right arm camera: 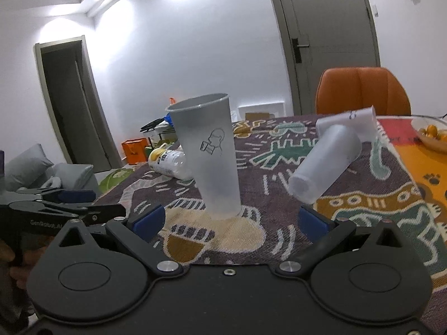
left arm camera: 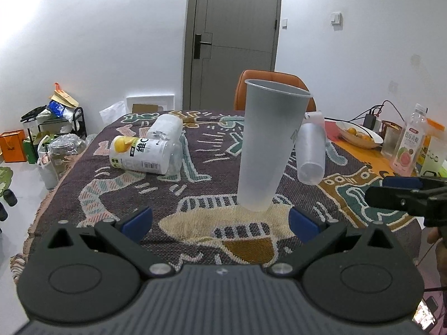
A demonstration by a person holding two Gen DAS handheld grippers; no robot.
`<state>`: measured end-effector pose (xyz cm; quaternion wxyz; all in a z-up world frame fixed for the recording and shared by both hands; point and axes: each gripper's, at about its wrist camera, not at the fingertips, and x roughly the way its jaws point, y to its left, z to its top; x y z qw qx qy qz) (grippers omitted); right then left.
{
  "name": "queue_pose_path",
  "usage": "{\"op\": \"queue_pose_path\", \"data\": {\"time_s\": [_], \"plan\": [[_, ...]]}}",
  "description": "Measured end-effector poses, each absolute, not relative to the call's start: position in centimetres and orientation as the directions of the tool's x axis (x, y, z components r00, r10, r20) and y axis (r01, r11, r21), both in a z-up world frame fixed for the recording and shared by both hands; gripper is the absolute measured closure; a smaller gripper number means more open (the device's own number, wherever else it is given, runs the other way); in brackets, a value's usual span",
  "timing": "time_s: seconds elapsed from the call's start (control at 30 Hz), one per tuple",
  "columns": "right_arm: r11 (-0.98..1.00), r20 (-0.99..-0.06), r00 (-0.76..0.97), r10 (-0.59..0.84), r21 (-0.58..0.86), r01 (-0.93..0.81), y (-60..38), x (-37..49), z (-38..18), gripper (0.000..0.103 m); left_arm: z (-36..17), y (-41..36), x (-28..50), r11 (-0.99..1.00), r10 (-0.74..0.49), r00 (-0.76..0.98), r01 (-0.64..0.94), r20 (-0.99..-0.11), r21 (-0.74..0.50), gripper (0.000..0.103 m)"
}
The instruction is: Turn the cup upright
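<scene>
A: The frosted cup (left arm camera: 265, 145) stands mouth up on the patterned cloth (left arm camera: 195, 223) of the bench, just in front of both claws. I judge the flip is done. The left claw (left arm camera: 220, 222) and the right claw (right arm camera: 230, 220) are both wide and hold nothing.

B: Then pull back straight and slowly, so no finger knocks it. What is unclear?

A: The second cup (right arm camera: 324, 164) lies on its side, and I cannot tell what it leans on.
</scene>
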<state>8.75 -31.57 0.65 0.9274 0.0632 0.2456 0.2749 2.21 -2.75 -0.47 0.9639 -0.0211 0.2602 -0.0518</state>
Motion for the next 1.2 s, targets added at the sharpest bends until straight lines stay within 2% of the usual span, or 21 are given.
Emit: {"op": "queue_pose_path", "data": {"time_s": [1.2], "plan": [[0.851, -0.431, 0.733, 0.526, 0.253, -0.461, -31.68, 9.0, 0.24, 0.0, -0.35, -2.74, 2.25, 0.994, -0.107, 0.853, 0.089, -0.511, -0.059, 0.0]]}}
